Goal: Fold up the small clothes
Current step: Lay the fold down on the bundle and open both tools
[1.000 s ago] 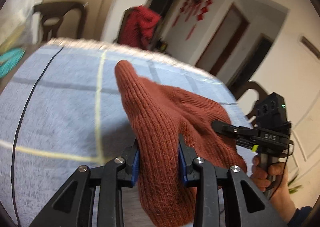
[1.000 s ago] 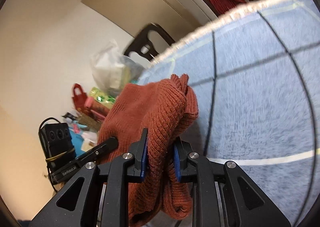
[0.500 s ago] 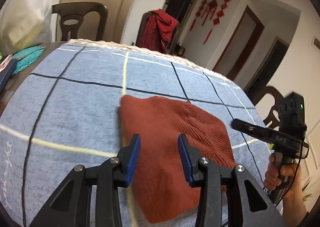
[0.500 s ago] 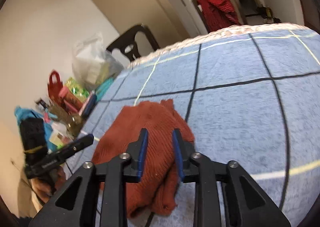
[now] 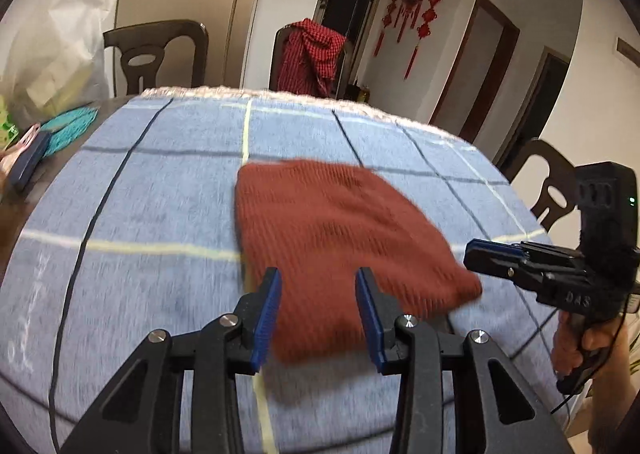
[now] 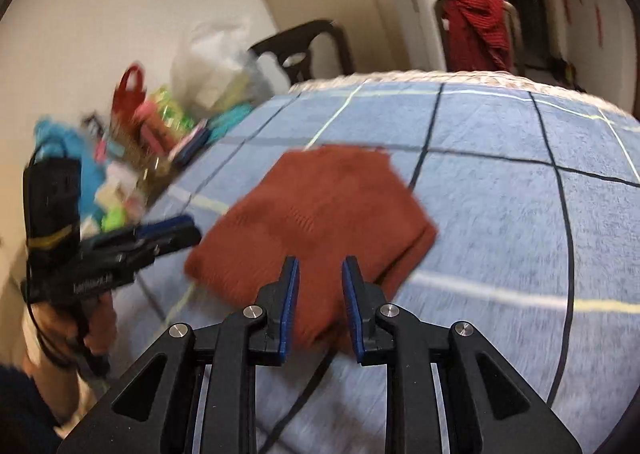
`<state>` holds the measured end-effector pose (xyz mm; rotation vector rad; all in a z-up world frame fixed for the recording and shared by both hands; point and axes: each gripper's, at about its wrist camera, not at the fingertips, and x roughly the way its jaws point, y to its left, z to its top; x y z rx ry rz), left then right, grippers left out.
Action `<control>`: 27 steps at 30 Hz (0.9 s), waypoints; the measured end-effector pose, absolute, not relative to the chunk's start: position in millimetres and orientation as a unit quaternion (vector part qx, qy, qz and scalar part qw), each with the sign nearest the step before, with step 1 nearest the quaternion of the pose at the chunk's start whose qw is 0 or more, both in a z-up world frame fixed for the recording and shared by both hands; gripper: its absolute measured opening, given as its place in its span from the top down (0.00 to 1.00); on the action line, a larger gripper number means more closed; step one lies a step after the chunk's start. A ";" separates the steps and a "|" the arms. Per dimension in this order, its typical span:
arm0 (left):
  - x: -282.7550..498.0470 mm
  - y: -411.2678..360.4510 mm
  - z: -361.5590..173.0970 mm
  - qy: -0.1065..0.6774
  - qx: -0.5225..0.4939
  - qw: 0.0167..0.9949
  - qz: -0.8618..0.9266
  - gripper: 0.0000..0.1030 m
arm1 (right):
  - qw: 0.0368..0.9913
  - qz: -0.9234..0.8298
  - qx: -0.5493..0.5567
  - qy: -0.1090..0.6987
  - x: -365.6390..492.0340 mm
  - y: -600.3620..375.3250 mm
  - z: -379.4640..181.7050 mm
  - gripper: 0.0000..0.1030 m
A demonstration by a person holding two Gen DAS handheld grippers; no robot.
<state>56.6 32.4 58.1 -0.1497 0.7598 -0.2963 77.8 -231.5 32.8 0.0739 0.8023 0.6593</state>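
The rust knit point(image 5: 336, 238) lay flat on the blue table point(image 5: 160, 190), both grippers empty above its near edge, left fingers point(image 5: 267, 310) parted moderately after just opening, right fingers point(image 6: 289, 294) narrower.

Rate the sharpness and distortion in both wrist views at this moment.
Left wrist view: heavy fisheye bend, the blanket and rust sweater smeared by motion, left gripper crisp. Right wrist view: stronger smear on the clutter; right gripper sharp.
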 end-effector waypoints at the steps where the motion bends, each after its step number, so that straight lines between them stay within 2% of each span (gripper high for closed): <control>1: 53.7 30.6 52.7 0.377 -0.066 0.914 -0.136 0.60 | 0.867 0.313 0.016 0.388 71.6 -226.9 26.6 0.78; 7: 56.1 24.1 30.6 0.401 -0.056 0.908 -0.106 0.60 | 0.871 0.274 -0.023 0.407 77.0 -224.6 0.4 0.78; 16: 46.3 28.3 32.8 0.404 -0.063 0.908 -0.093 0.56 | 0.876 0.267 -0.014 0.401 60.1 -234.3 8.3 0.77; 18: 40.5 27.6 33.7 0.402 -0.056 0.910 -0.085 0.53 | 0.880 0.266 -0.020 0.393 52.7 -234.6 12.6 0.72; 27: 26.9 28.8 23.9 0.422 -0.023 0.905 -0.056 0.53 | 0.881 0.245 -0.062 0.401 32.2 -227.0 3.0 0.71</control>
